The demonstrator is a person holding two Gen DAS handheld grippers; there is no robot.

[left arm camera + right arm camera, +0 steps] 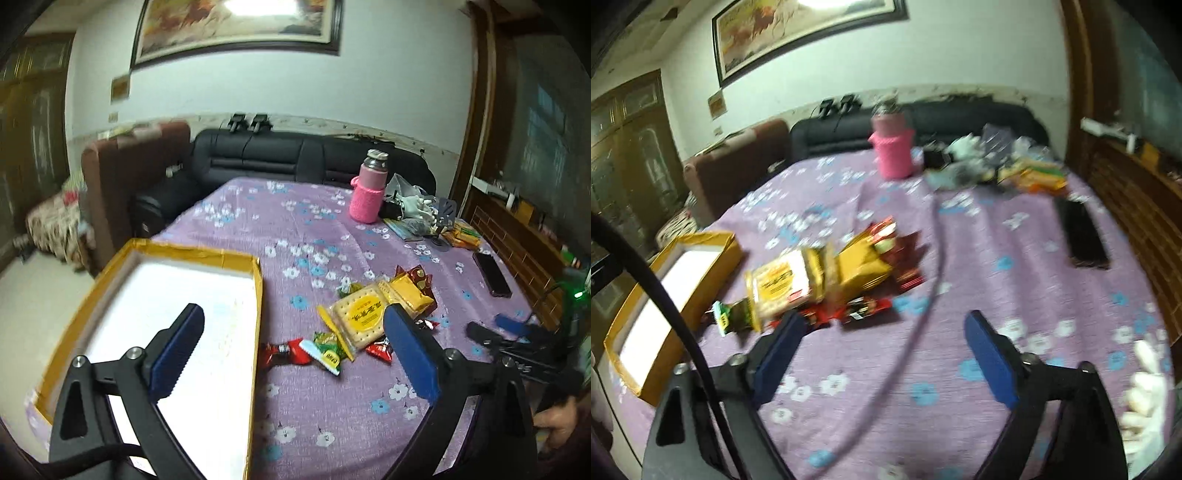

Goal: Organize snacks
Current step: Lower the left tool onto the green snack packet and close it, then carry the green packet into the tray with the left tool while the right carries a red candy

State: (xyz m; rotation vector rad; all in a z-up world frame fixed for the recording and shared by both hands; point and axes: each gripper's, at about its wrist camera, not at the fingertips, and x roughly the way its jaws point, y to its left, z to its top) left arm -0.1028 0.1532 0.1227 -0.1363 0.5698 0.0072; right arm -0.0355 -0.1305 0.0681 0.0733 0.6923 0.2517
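At the left of the purple flowered tablecloth [325, 417] lies a shallow gold-rimmed box [236, 254] with a white floor, and the left gripper [291, 347] hangs above its right edge with its blue pads spread wide, nothing between them. Just right of the box lies the snack pile: a red candy [286, 352], a green packet [327, 345], a clear-wrapped cracker pack [360, 317] and a gold pouch [408, 291], touching and overlapping. Farther right, the right gripper [882, 350] hovers over bare cloth beside that pile, likewise wide open and empty, with a pink bottle [367, 188] and a dark phone [491, 273] farther back.
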